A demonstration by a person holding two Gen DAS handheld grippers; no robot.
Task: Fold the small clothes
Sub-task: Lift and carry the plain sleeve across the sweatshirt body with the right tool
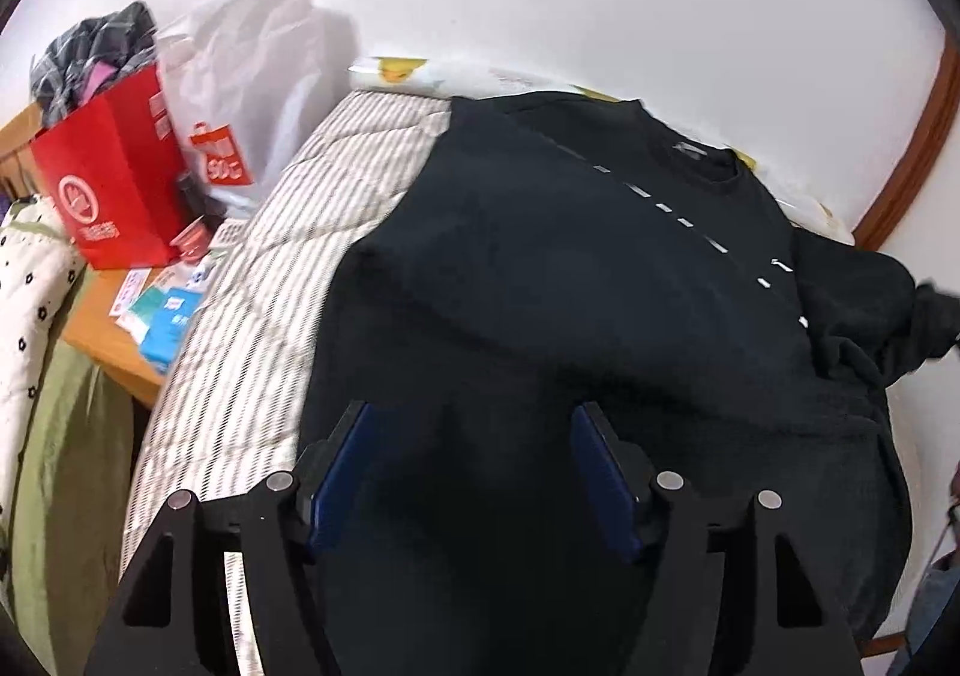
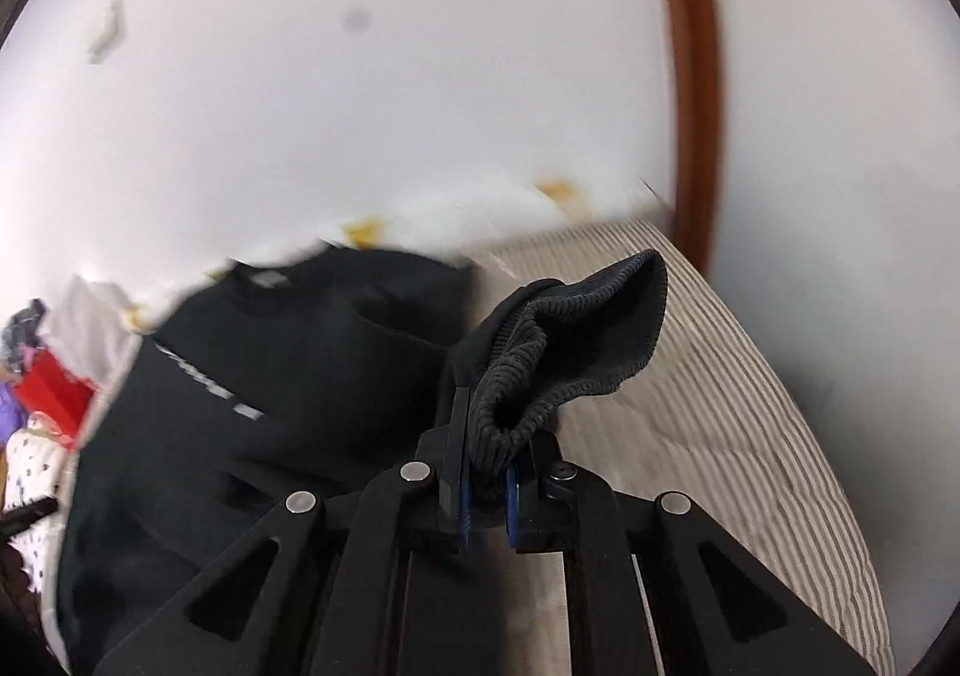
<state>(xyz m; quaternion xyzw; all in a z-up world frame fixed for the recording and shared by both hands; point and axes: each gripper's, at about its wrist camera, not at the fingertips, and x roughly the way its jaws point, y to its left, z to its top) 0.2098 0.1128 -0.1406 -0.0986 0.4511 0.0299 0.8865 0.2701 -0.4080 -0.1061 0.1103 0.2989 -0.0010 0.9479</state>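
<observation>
A black sweatshirt (image 1: pixel 570 280) with a dashed white line across its chest lies spread on a striped bed cover (image 1: pixel 288 268), collar toward the wall. My left gripper (image 1: pixel 474 418) hovers over its lower part, jaws wide apart, nothing between the blue pads. In the right wrist view my right gripper (image 2: pixel 498 406) is shut on the ribbed cuff (image 2: pixel 576 340) of the sweatshirt's sleeve, lifted above the bed; the sweatshirt body (image 2: pixel 252 376) lies to the left. From the left wrist view the raised sleeve (image 1: pixel 870 310) bunches at the right.
A red paper bag (image 1: pixel 114 178) stuffed with clothes and a white plastic bag (image 1: pixel 246 93) stand on a wooden side table (image 1: pixel 108 340) left of the bed. A white wall and a brown door frame (image 2: pixel 690 75) lie behind. Striped cover (image 2: pixel 720 436) shows bare on the right.
</observation>
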